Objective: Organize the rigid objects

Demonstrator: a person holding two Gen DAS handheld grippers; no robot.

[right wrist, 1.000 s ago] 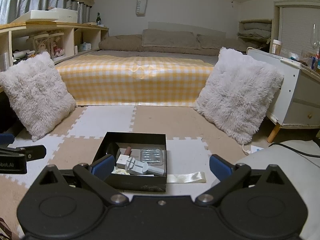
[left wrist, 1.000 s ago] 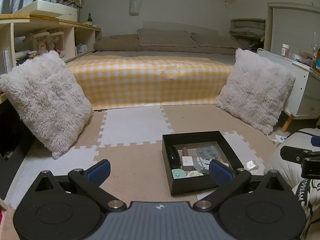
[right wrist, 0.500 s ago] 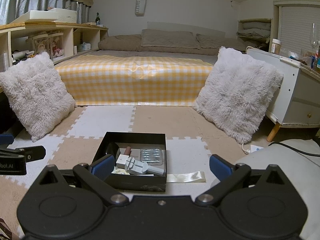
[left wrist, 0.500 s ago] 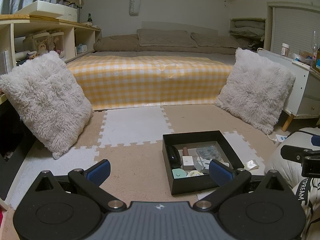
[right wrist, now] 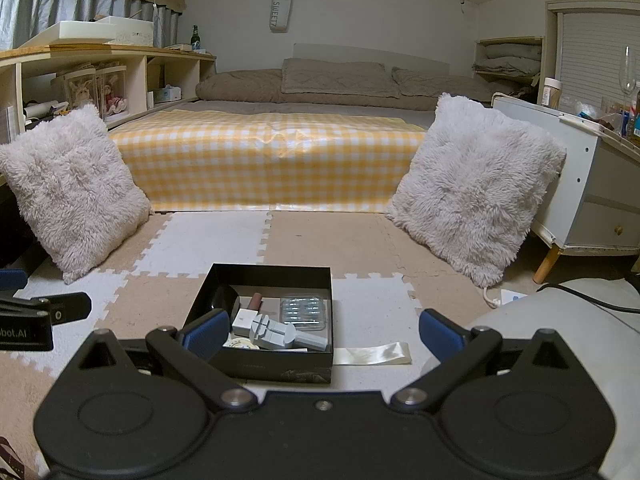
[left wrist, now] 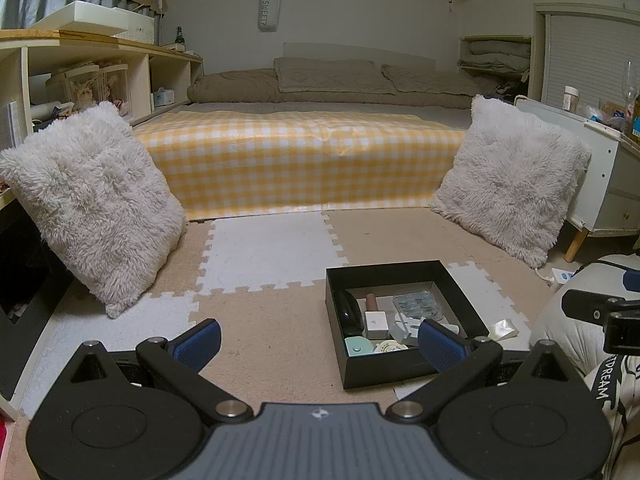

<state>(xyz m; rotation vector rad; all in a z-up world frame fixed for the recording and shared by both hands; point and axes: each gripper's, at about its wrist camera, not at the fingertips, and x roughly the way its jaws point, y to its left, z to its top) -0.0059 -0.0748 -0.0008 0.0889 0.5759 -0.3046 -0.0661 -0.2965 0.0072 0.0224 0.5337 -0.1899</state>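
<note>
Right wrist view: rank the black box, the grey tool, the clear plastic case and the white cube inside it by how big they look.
Largest to smallest:
1. black box
2. grey tool
3. clear plastic case, close to the tool and farther from the camera, so unsure
4. white cube

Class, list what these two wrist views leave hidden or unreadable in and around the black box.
- Left wrist view: the left gripper's blue finger covers part of the black box.
- Right wrist view: the near wall hides the box's front floor; a finger covers its left corner.
- The clear case: contents too small.
</note>
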